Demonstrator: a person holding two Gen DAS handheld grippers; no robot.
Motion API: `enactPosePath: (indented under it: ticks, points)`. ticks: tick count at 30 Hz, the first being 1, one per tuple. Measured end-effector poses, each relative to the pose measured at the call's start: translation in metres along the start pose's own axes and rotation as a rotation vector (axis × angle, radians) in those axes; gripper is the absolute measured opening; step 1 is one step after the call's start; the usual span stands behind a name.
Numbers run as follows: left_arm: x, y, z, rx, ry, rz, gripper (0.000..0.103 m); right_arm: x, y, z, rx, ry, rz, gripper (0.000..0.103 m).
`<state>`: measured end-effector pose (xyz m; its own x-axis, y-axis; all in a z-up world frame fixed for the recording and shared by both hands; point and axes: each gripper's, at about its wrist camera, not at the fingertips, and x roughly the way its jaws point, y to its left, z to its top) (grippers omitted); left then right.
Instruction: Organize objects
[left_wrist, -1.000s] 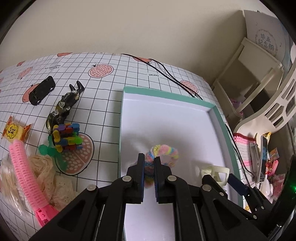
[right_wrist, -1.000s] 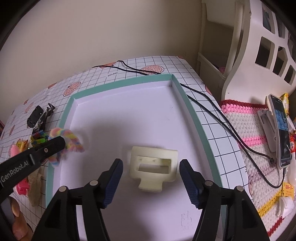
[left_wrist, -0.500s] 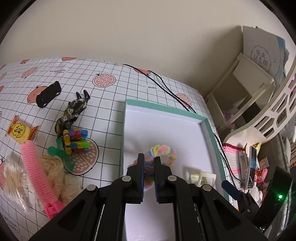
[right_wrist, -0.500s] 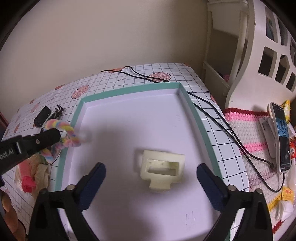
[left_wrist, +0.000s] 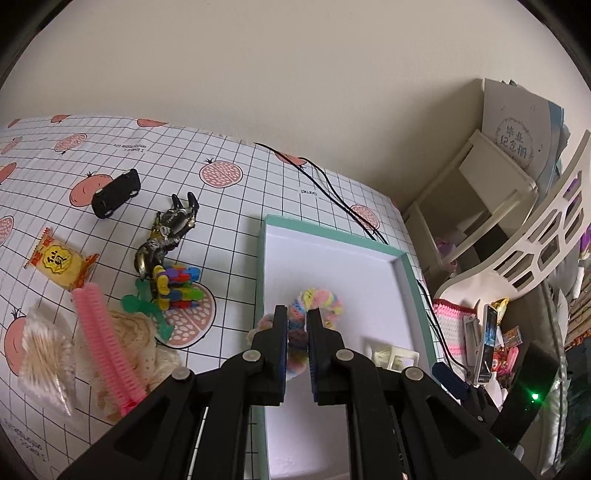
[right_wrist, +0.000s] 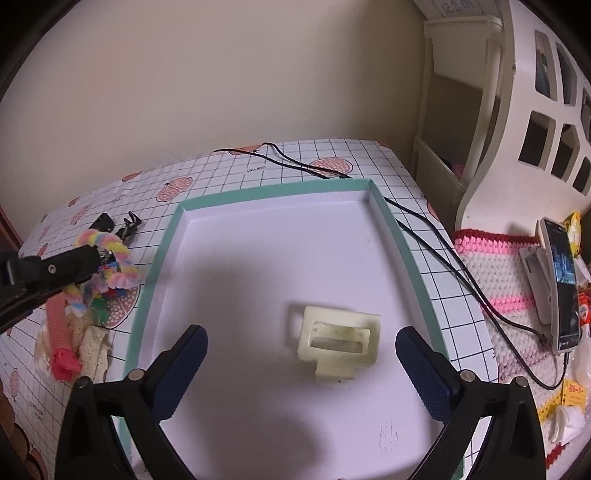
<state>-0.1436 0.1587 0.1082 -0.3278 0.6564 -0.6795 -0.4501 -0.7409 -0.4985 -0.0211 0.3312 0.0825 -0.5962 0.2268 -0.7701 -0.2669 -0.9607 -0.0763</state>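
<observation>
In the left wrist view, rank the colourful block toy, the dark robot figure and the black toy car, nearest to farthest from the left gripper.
Measured from the left gripper:
1. Colourful block toy, up and to the left, on the tablecloth beside the tray.
2. Dark robot figure, just beyond the blocks, farther up-left.
3. Black toy car, farthest, toward the wall at upper left.

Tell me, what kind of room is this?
Probably a home, perhaps a child's room: a fruit-print tablecloth strewn with toys such as a toy car, a crocheted mat, and white shelves.
</observation>
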Motion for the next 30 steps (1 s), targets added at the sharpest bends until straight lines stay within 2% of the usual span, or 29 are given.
enactPosePath:
  ticks: [2,4,12,16,24,28,30]
  points:
    - [-0.003,0.003,0.0,-0.001,0.0,-0.001,0.012,-0.003,0.003,0.0,-0.016,-0.012,-0.01,0.103]
    - [-0.007,0.006,0.0,-0.005,-0.005,0.0,0.021,-0.005,0.006,0.0,-0.019,-0.018,-0.001,0.103]
    - [-0.016,0.017,0.002,0.001,0.007,-0.011,0.023,-0.014,0.021,0.0,-0.051,-0.02,0.008,0.103]
    - [-0.017,0.023,0.003,0.031,0.006,0.037,0.029,-0.011,0.02,-0.001,-0.069,-0.006,0.019,0.103]
    - [0.01,0.032,-0.003,0.077,0.091,0.129,0.029,-0.002,0.022,-0.005,-0.107,0.032,-0.003,0.103]
    - [0.027,0.039,-0.008,0.058,0.144,0.161,0.029,0.0,0.019,-0.005,-0.1,0.037,0.002,0.103]
    - [0.031,0.045,-0.009,0.018,0.164,0.14,0.029,0.0,0.018,-0.005,-0.101,0.037,0.003,0.103]
